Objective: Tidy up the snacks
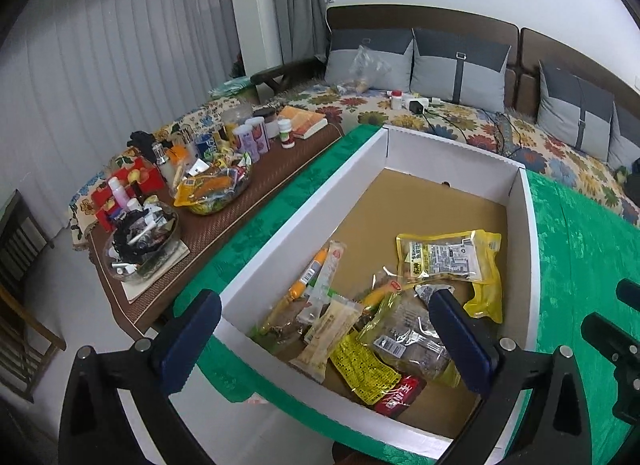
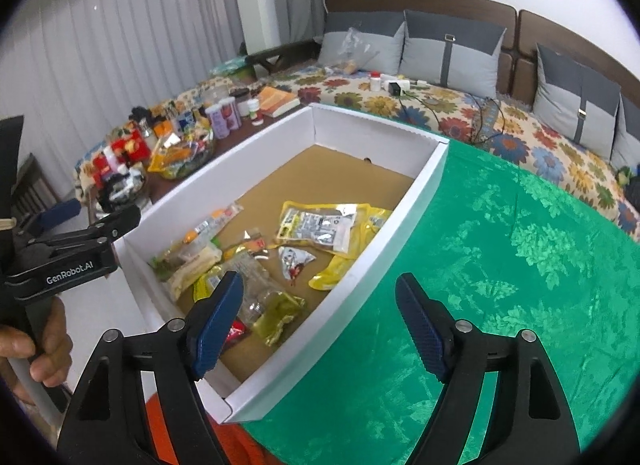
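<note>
Snacks (image 1: 360, 305) lie in a heap at the near end of the white box (image 1: 304, 201) on the green table (image 1: 580, 265), just below and ahead of both tongs. The left tongs (image 1: 320, 333) are nearer, straddling the box's near wall; the right tongs (image 2: 320, 325) straddle its right wall. Both stand wide open, empty. The biggest, a yellow pouch (image 1: 452, 257), lies crosswise; smaller packets are glossy and crumpled.

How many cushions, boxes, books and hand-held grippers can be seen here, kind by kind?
Cushions: 4, the last cut off by the picture's edge
White box: 1, with snack packs inside
Book: 1, on the side table
Hand-held grippers: 2, the left hand-held gripper and the right hand-held gripper, both open and empty
Total: 8
</note>
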{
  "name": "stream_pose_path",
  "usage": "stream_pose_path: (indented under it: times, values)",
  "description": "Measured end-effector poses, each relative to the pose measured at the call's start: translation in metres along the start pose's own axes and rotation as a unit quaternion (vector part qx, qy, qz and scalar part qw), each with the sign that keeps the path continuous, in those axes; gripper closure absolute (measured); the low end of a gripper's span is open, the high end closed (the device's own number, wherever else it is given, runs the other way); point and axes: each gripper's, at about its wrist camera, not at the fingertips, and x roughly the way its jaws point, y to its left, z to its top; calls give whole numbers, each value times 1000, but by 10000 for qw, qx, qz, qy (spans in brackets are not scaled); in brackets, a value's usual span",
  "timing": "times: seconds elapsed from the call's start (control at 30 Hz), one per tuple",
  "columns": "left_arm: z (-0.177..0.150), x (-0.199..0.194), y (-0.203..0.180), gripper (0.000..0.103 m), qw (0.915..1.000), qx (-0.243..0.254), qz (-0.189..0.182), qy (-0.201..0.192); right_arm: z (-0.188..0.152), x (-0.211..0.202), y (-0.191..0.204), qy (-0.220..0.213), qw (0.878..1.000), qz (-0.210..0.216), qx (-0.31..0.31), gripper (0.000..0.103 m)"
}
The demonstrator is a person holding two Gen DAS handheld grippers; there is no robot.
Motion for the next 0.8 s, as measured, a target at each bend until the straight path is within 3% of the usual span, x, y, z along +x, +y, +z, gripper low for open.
stream_pose_path:
  times: [0.23, 0.4, 0.8]
  values:
    - [2, 2, 7, 0, 9999, -106, 50, 43, 8, 1, 11, 133, 9999, -17, 39, 21]
    - [5, -4, 12, 0, 9996, -138, 199, -158, 17, -3, 21, -9, 10000, -24, -38, 21]
    - [13, -12, 23, 0, 9995, -238, 22, -193, 22, 3, 33, 73, 9999, -12, -149, 21]
